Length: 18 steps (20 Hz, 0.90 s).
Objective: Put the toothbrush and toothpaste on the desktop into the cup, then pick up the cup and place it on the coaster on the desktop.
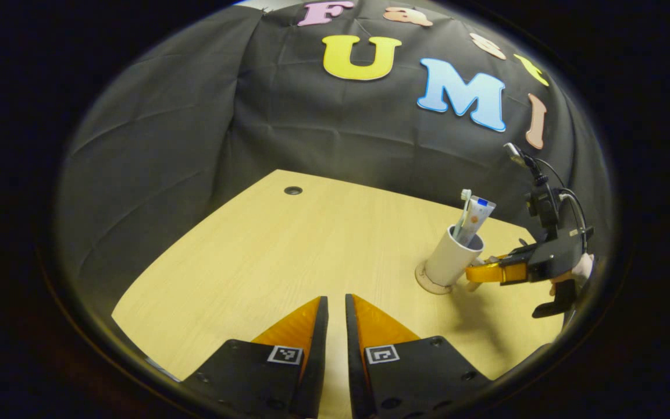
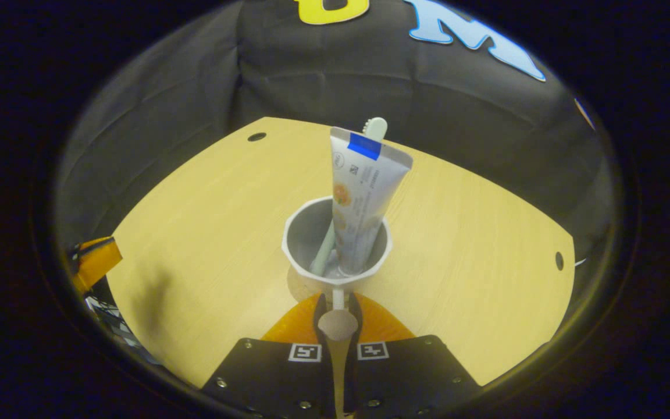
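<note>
A white cup [image 1: 448, 261] stands on a round tan coaster [image 1: 428, 283] at the table's right side. A toothbrush [image 1: 464, 210] and a toothpaste tube [image 1: 476, 218] stick up out of it. My right gripper [image 1: 484, 272], held by a hand [image 1: 582, 267], reaches the cup from the right. In the right gripper view the cup [image 2: 306, 233] holds the toothpaste tube [image 2: 364, 198] and the toothbrush [image 2: 377, 125], and my right gripper [image 2: 338, 311] is shut on the cup's handle [image 2: 338, 321]. My left gripper [image 1: 335, 305] hovers shut over bare table, well left of the cup.
The light wooden table [image 1: 265, 244] has a small cable hole [image 1: 293, 190] near its far edge, and another hole [image 2: 556, 260] at its right edge. Black cloth walls close off the back and left. My left gripper [image 2: 93, 259] shows at the table's left side.
</note>
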{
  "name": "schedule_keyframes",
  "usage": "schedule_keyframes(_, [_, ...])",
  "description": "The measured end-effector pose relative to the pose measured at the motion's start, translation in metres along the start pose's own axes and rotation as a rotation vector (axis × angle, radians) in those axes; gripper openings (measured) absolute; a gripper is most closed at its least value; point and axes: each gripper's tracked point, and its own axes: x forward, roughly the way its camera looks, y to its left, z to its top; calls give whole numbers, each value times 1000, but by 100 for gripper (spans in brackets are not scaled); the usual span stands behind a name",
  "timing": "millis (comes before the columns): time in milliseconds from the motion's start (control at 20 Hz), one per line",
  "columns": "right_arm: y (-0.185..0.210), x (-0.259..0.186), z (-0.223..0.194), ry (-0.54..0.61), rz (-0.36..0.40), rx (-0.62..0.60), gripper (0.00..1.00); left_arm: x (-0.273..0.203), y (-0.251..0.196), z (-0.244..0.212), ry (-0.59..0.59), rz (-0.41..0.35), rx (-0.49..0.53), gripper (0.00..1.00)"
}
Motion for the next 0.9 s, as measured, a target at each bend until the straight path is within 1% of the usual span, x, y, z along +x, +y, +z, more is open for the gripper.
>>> schedule_keyframes(100, [0, 1, 2, -24, -32, 0, 8, 3, -3, 0, 1, -10, 7, 25])
schedule_keyframes(250, [-3, -2, -2, -40, -66, 5, 8, 4, -6, 2, -4, -20, 14, 27])
schedule_keyframes(300, [-2, 4, -2, -32, -77, 3, 12, 3, -8, 2, -5, -22, 14, 27])
schedule_keyframes(350, [-1, 4, -3, -28, -77, 4, 20, 2, -10, 3, -8, -26, 13, 25])
schedule_keyframes(400, [2, 0, -5, -25, -80, 6, 17, 1, -11, 3, -10, -29, 13, 25])
schedule_keyframes(450, [5, -1, -4, -23, -83, 8, 27, 0, -13, 4, -13, -31, 14, 25])
schedule_keyframes(500, [4, -5, 0, -32, -86, 9, 27, 0, -15, 5, -16, -32, 15, 25])
schedule_keyframes(550, [4, -9, 3, -41, -91, 10, 31, -1, -17, 6, -20, -36, 16, 25])
schedule_keyframes(700, [5, -23, 7, -69, -98, 14, 31, -5, -25, 9, -31, -47, 19, 25])
schedule_keyframes(900, [0, -36, 3, -99, -99, 55, 31, -7, -45, 20, -58, -75, 42, 25])
